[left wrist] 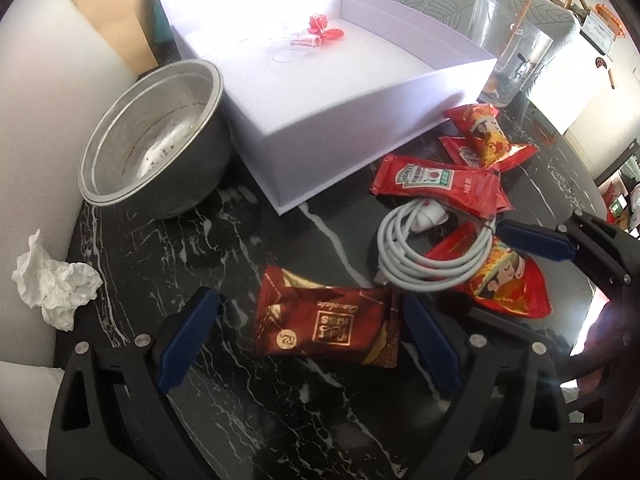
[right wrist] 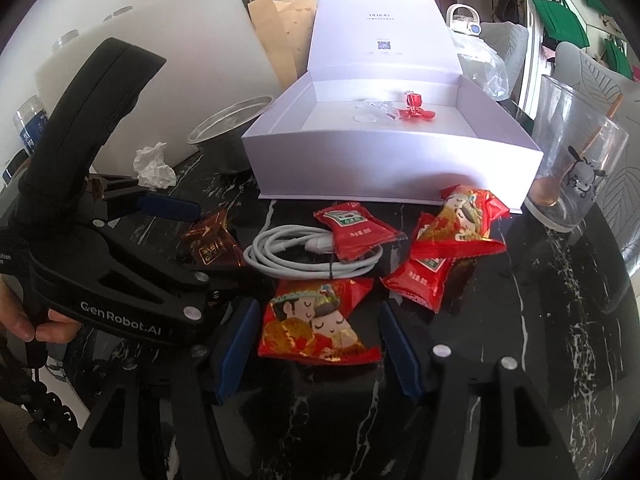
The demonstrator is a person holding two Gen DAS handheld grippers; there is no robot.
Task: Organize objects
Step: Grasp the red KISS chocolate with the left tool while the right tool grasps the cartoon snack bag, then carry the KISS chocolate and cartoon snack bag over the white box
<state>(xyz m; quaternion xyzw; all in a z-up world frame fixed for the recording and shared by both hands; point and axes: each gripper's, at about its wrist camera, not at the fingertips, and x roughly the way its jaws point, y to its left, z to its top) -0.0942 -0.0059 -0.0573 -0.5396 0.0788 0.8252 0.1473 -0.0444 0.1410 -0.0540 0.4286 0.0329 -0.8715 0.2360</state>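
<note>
1. Left wrist view: left gripper is spread, with the chocolate packet lying flat on the marble table between its blue pads. Neither pad visibly presses on it; the right-hand pad is just beside the packet's crimped end.
2. Handling, my read: the foil wrapper is light, crinkly and slippery, with a small firm block inside. Pinch across the short width at the body, not the loose end seals, which would fold and slide out.
3. Same view: the white box stands open beyond, with the metal bowl to its left. The coiled cable and ketchup sachet lie close by on the right.
4. Right wrist view: right gripper is also apart, straddling the red candy bag. The pads sit at both edges, and I can't confirm contact.
5. Handling, my read: the bag is puffy, soft and very light. Its top edge sits right against the cable, so a low central grip avoids snagging the coil.
6. Same view: the left gripper is at left over the chocolate packet; the open box is straight ahead, well apart from the bag.
</note>
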